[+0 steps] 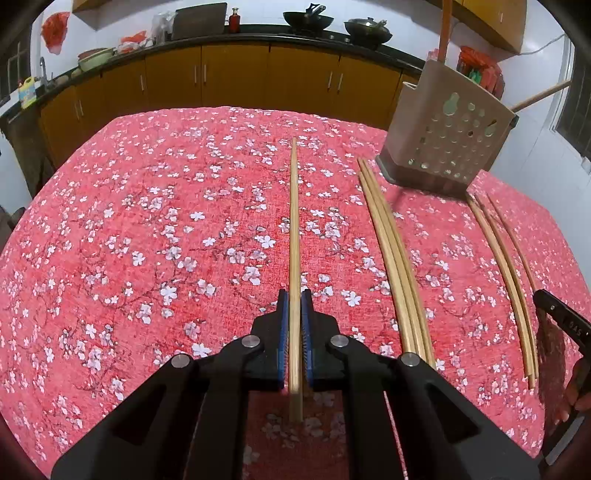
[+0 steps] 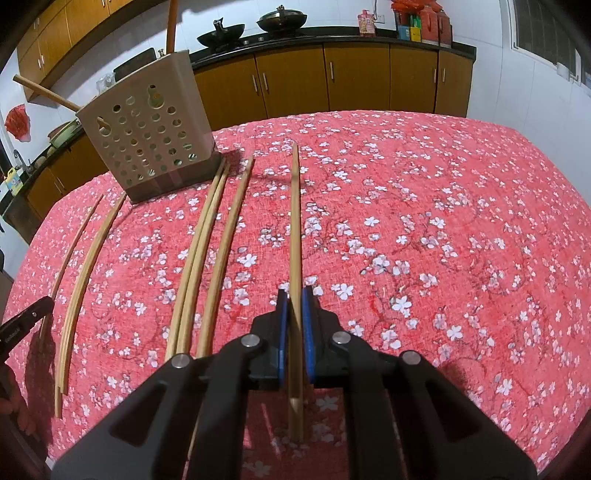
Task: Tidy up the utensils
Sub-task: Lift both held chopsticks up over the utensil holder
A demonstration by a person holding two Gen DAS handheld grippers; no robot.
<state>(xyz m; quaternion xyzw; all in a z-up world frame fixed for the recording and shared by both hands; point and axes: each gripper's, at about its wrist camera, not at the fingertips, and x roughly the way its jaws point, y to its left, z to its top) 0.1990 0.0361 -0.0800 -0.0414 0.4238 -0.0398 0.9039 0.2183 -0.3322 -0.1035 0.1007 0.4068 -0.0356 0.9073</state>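
My left gripper (image 1: 294, 301) is shut on a wooden chopstick (image 1: 294, 229) that points away over the red floral tablecloth (image 1: 147, 221). My right gripper (image 2: 294, 299) is shut on another wooden chopstick (image 2: 294, 221), also pointing away. A beige perforated utensil holder (image 1: 447, 144) stands at the far right in the left wrist view and at the far left in the right wrist view (image 2: 147, 136). Loose chopsticks (image 1: 395, 254) lie in two groups between the grippers, also seen in the right wrist view (image 2: 207, 254).
A wooden handle (image 2: 44, 92) sticks out of the holder. The other gripper's tip shows at the frame edge (image 1: 554, 310) (image 2: 26, 321). Beyond the table's far edge run yellow cabinets (image 1: 236, 74) with woks (image 1: 308, 18) on the counter.
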